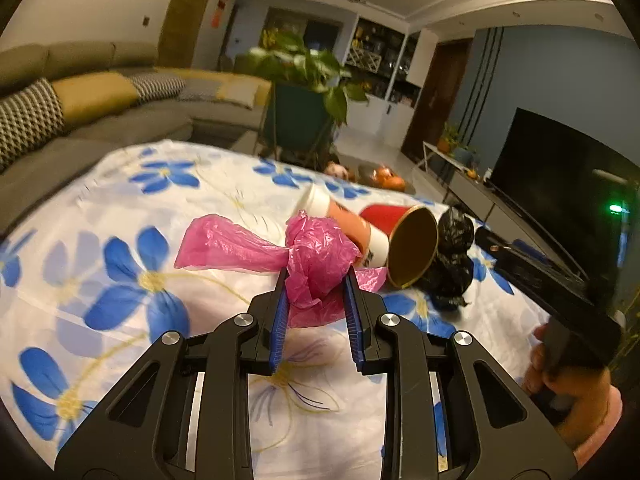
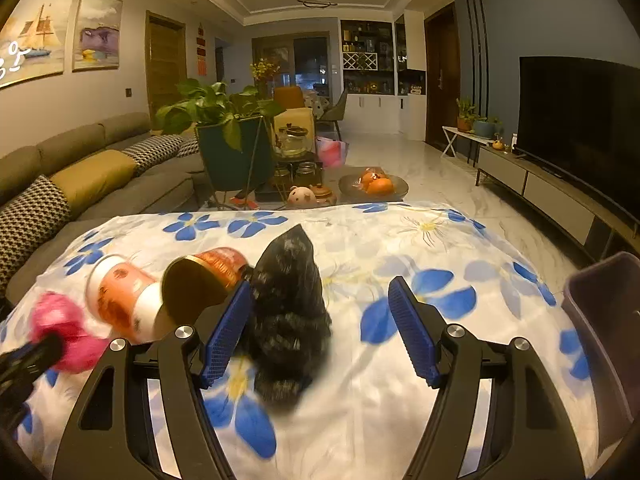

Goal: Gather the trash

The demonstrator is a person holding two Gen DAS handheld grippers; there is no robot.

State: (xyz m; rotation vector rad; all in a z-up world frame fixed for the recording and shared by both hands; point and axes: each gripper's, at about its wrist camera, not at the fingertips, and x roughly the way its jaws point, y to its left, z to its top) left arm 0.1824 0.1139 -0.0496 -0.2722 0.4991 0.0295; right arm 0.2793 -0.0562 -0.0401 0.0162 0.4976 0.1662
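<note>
Pink bag (image 1: 316, 264) end hidden btwn left tool (image 1: 316, 284) pads.

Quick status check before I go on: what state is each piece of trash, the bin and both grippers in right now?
Pink bag: crumpled, on the cloth, clamped in the left gripper.
Black bag: bunched, on the cloth, between the right gripper's open jaws, not pinched.
Two cups: tipped over, lying side by side.
Bin: open, at the table's right edge; contents not visible.
</note>
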